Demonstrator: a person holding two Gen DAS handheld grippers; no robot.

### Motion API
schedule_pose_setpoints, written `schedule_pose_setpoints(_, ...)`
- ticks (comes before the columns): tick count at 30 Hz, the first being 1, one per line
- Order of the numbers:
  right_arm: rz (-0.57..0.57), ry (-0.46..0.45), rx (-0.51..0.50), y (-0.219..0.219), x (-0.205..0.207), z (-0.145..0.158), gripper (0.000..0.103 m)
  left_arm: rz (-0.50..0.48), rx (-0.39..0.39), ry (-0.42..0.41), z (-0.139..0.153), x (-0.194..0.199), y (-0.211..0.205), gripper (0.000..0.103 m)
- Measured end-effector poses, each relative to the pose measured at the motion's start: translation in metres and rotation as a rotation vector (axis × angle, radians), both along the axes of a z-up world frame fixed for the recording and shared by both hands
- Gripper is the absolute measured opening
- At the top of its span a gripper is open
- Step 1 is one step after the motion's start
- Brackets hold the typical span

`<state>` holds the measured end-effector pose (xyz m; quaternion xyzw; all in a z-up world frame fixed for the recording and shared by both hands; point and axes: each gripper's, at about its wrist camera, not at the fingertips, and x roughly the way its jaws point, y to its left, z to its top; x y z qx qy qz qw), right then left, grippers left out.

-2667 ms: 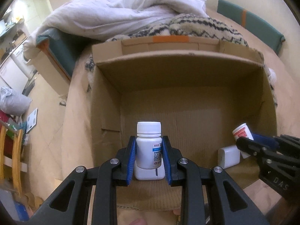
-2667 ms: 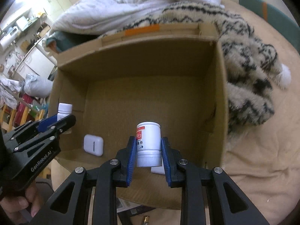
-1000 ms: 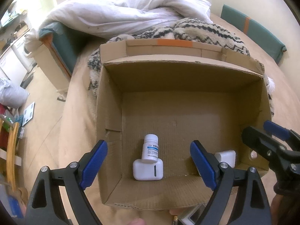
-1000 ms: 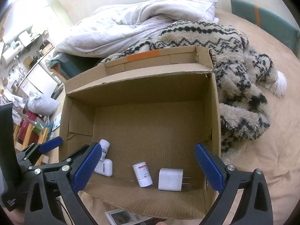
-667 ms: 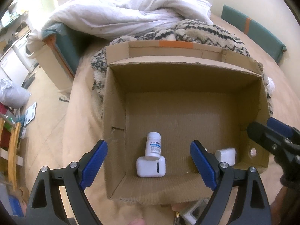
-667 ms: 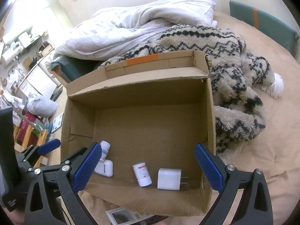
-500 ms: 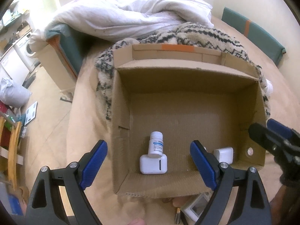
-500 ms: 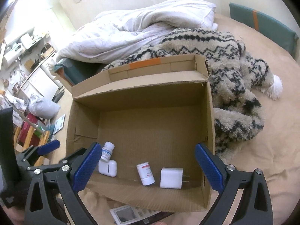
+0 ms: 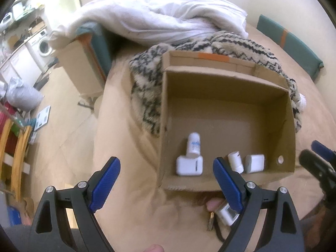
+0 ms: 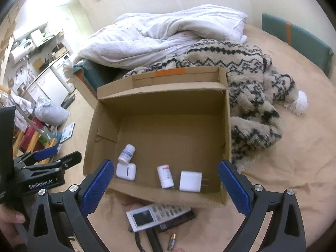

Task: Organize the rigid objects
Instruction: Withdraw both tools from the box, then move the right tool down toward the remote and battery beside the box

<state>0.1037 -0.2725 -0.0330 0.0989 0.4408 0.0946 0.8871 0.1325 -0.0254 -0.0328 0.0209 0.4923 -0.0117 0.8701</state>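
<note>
An open cardboard box (image 9: 220, 84) (image 10: 163, 103) sits on the tan bed sheet. Along its near wall lie a blue-label white bottle (image 9: 193, 146) (image 10: 126, 154), a white earbud case (image 9: 189, 166) (image 10: 126, 171), a red-label bottle (image 9: 236, 162) (image 10: 165, 176) and a white plug charger (image 9: 254, 163) (image 10: 190, 181). My left gripper (image 9: 166, 174) hangs open and empty above the box's near left corner. My right gripper (image 10: 166, 174) is open and empty above the near wall. On the sheet in front of the box lie a remote control (image 10: 153, 216) and a small brass piece (image 10: 171, 238).
A black-and-cream patterned blanket (image 10: 247, 79) lies behind and right of the box, with a white duvet (image 10: 159, 35) beyond it. The bed's edge drops to the floor on the left. A teal cushion (image 10: 298, 40) lines the far right. A hand (image 10: 10, 220) holds the left gripper.
Both grippers, earlier shut on the two bottles, have let go and opened. They have since drawn back and up from the box, bringing the remote on the sheet into view.
</note>
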Motion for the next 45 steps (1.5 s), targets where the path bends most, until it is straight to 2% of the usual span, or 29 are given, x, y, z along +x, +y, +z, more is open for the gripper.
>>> schedule_pose_setpoints(3, -0.011, 0.027, 0.013, -0.004, -0.009, -0.004, 0.103, 0.031, -0.001, 0.012, -0.005, -0.009, 0.011, 0.089)
schedule_pose_setpoints(7, -0.046, 0.115, 0.006, -0.011, -0.020, -0.021, 0.103, 0.070, -0.002, 0.065, -0.021, -0.017, 0.025, 0.088)
schedule_pose_setpoints(13, -0.094, 0.260, 0.093, -0.028, -0.024, -0.052, 0.103, 0.054, -0.028, 0.215, -0.061, -0.021, 0.025, 0.088)
schedule_pose_setpoints(19, -0.130, 0.309, 0.125, -0.040, -0.021, -0.065, 0.103, 0.029, -0.075, 0.357, -0.095, -0.012, 0.007, 0.088)
schedule_pose_setpoints(22, -0.132, 0.330, 0.149, -0.043, -0.017, -0.070, 0.103, 0.012, -0.039, 0.350, -0.099, -0.012, -0.001, 0.088)
schedule_pose_setpoints(25, -0.131, 0.374, 0.179, -0.045, -0.013, -0.081, 0.103, 0.016, -0.045, 0.355, -0.100, -0.013, -0.002, 0.088)
schedule_pose_setpoints(30, -0.057, 0.480, 0.151, -0.027, 0.000, -0.108, 0.103, 0.048, -0.063, 0.357, -0.096, -0.013, 0.005, 0.088)
schedule_pose_setpoints(37, -0.008, 0.539, 0.125, -0.013, 0.004, -0.127, 0.103, 0.107, -0.095, 0.334, -0.086, -0.011, 0.025, 0.088)
schedule_pose_setpoints(39, 0.024, 0.539, 0.071, -0.006, 0.003, -0.128, 0.103, 0.120, -0.109, 0.343, -0.085, -0.010, 0.029, 0.088)
schedule_pose_setpoints(41, 0.088, 0.540, -0.013, 0.004, 0.001, -0.130, 0.103, 0.121, -0.123, 0.348, -0.084, -0.010, 0.030, 0.088)
schedule_pose_setpoints(45, 0.324, 0.565, -0.146, 0.039, -0.001, -0.139, 0.103, 0.104, -0.126, 0.337, -0.079, -0.014, 0.025, 0.088)
